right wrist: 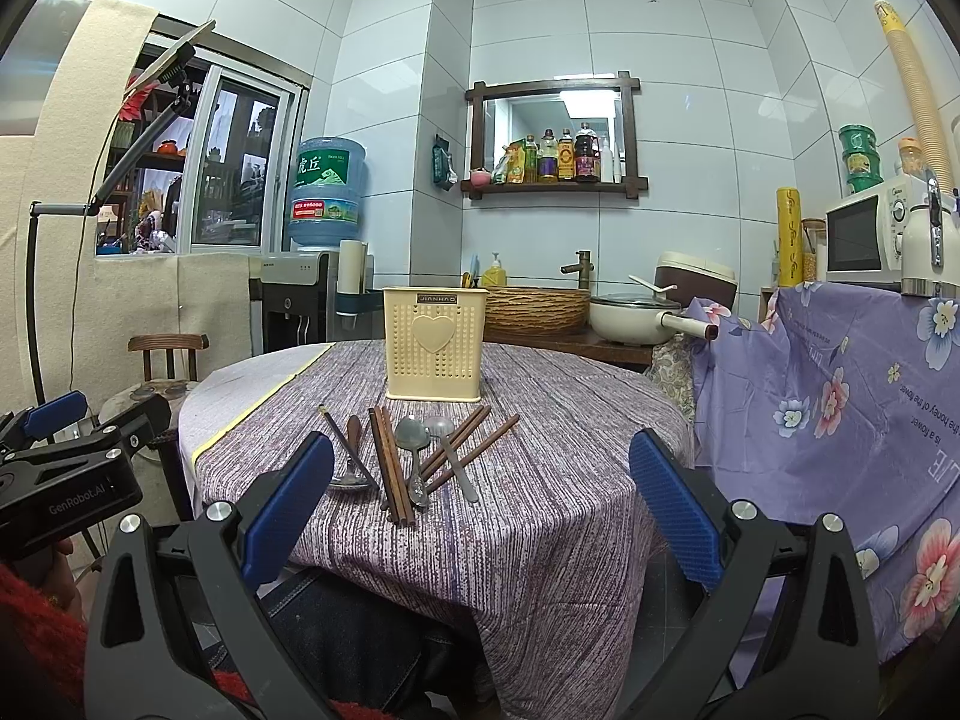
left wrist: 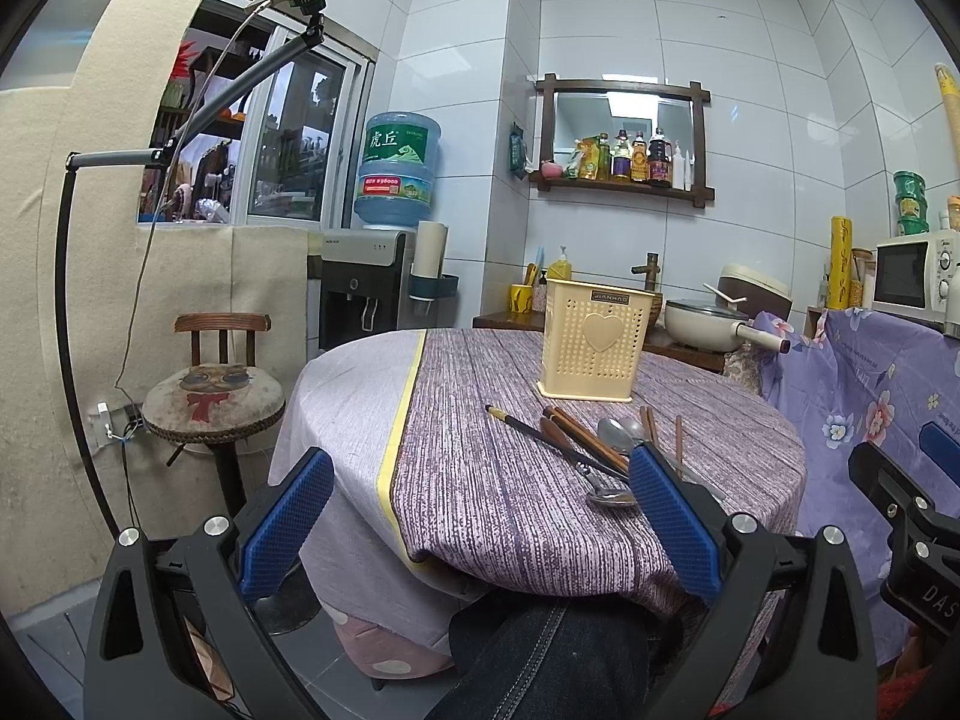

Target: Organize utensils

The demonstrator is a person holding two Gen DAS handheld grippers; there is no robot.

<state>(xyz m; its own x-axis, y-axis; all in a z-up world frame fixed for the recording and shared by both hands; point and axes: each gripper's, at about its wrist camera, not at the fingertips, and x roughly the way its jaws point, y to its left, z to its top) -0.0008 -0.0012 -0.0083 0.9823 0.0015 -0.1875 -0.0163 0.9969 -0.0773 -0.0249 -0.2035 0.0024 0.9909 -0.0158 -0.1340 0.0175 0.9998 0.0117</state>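
Utensils (right wrist: 408, 459): chopsticks and spoons, loose heap on the round table (right wrist: 540, 540), just before the cream holder (right wrist: 435, 343). Left gripper (left wrist: 480, 516) and right gripper (right wrist: 480, 510): jaws apart, empty, short of the heap. Advice: take one piece at mid-shaft, stand it upright in holder.

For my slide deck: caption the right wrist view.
Open right gripper faces chopsticks and spoons lying before an empty-looking utensil holder.

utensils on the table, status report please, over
Left gripper open, right gripper open, both empty. Chopsticks and spoons loose on tablecloth; cream holder upright behind. Path clear.
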